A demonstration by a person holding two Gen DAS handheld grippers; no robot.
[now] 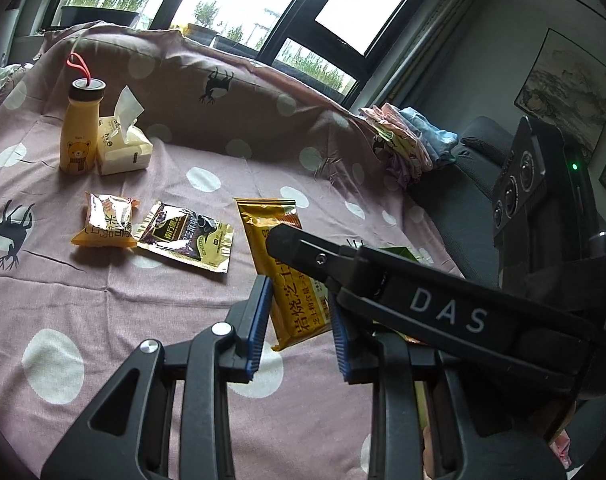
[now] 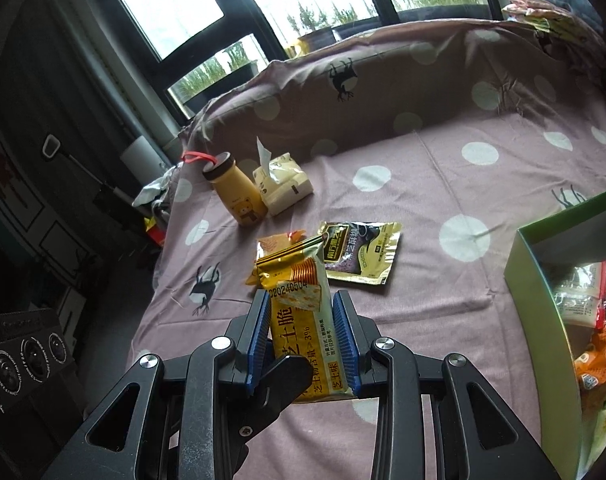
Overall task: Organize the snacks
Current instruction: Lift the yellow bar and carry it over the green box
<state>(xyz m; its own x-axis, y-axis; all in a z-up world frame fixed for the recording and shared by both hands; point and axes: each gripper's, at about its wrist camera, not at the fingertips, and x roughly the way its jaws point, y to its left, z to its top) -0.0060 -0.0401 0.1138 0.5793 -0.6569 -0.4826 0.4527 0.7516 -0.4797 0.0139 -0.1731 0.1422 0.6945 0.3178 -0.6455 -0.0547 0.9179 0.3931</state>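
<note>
- Cracker packet point(image 2: 303, 320), yellow, is clamped between the pads of my right hand-held gripper point(image 2: 303, 344), raised above the bed point(image 2: 443, 208).
- My left hand-held gripper point(image 1: 299, 328) is nearly clenched, gripping nothing.
- Next, I judge: carry it to the green box point(image 2: 543, 320) at right; two snacks remain.

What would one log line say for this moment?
held: cheese cracker packet | by: left hand-held gripper, right hand-held gripper | state: above bedspread
</note>
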